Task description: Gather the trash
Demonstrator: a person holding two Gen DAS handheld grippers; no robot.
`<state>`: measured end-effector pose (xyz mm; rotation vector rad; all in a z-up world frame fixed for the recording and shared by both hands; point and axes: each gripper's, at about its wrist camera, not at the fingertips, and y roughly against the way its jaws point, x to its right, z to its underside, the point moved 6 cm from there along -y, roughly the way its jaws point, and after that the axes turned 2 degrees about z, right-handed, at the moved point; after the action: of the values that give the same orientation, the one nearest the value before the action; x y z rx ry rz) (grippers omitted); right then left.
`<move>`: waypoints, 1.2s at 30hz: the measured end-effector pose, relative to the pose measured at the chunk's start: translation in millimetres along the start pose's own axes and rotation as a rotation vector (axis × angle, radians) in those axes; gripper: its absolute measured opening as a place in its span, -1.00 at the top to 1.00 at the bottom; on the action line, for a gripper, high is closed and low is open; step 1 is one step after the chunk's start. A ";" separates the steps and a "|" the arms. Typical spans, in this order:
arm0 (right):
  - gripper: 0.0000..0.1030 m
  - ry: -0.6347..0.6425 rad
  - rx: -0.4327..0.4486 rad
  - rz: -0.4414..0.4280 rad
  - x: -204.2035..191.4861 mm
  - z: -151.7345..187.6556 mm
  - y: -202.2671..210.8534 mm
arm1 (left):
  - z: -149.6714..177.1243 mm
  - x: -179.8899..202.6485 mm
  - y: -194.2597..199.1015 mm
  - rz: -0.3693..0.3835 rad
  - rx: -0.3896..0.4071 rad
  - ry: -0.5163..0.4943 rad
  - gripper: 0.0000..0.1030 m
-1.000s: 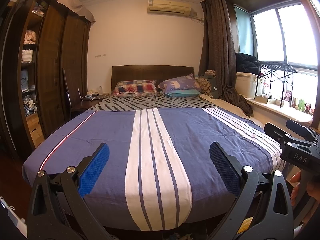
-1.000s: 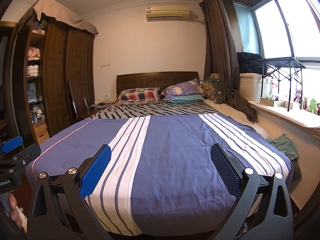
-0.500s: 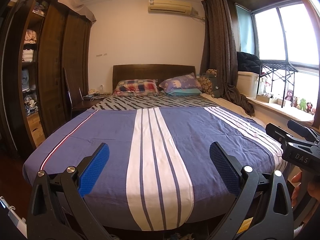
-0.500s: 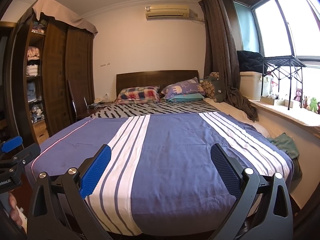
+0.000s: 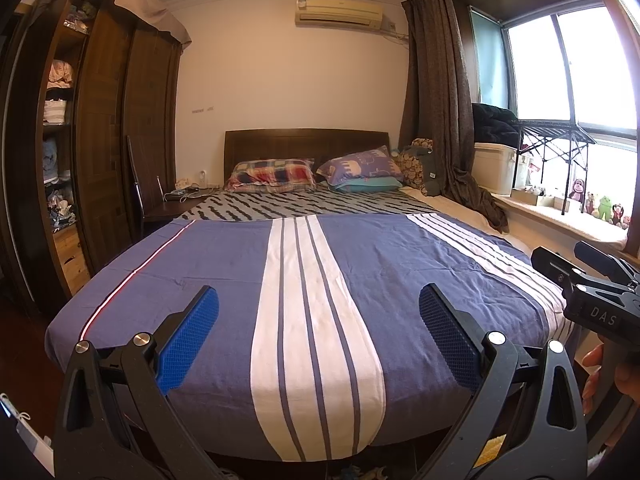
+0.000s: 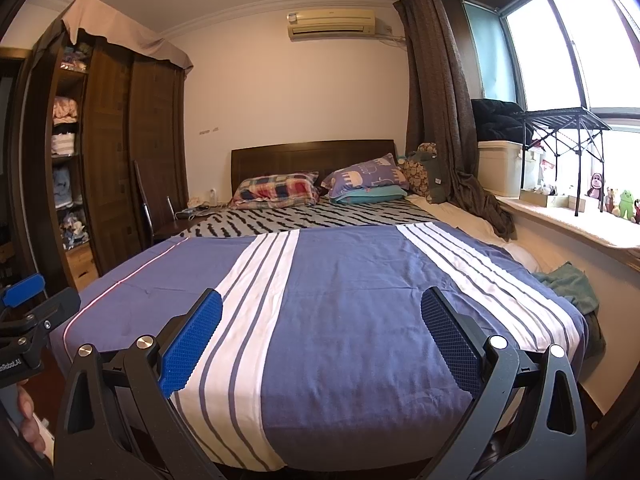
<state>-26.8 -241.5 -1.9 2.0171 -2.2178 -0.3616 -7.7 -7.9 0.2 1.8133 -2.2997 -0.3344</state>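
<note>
Both grippers face the foot of a bed [image 5: 400, 280] covered with a blue spread with white stripes. My left gripper [image 5: 316, 292] is open, its blue pads wide apart with nothing between them. My right gripper [image 6: 320, 294] is open too and holds nothing. In the left wrist view the right gripper [image 5: 592, 292] shows at the right edge, held by a hand [image 5: 600, 376]. In the right wrist view the left gripper [image 6: 28, 320] shows at the left edge. No clear piece of trash lies on the bed. Small blurry scraps [image 5: 352, 472] lie on the floor below the bed's foot.
A dark wardrobe [image 5: 104, 140] with open shelves stands on the left, with a chair [image 5: 140, 196] and nightstand beyond. Pillows [image 5: 272, 176] lie at the headboard. On the right are a curtain [image 5: 440, 120], a window sill [image 6: 580, 224] with toys, and a green cloth [image 6: 568, 284] beside the bed.
Both views have drifted only slightly. The grippers stay open and hold nothing.
</note>
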 end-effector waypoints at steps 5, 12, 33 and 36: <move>-0.94 -0.002 0.000 0.001 -0.3 0.4 0.4 | 0.3 -0.4 1.3 -0.002 -0.004 -0.001 -0.85; -0.94 0.000 0.001 0.002 -0.1 -0.3 1.1 | -1.9 0.6 3.6 0.003 0.000 0.002 -0.85; -0.94 0.002 -0.016 0.008 0.1 3.7 -1.8 | -2.7 3.9 6.5 0.015 0.004 0.034 -0.85; -0.94 0.003 -0.013 0.009 -0.2 2.3 -1.6 | -3.6 3.4 6.6 0.013 0.005 0.035 -0.85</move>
<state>-25.8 -241.2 -4.5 2.0000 -2.2159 -0.3701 -13.6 -10.0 5.6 1.7911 -2.2900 -0.2919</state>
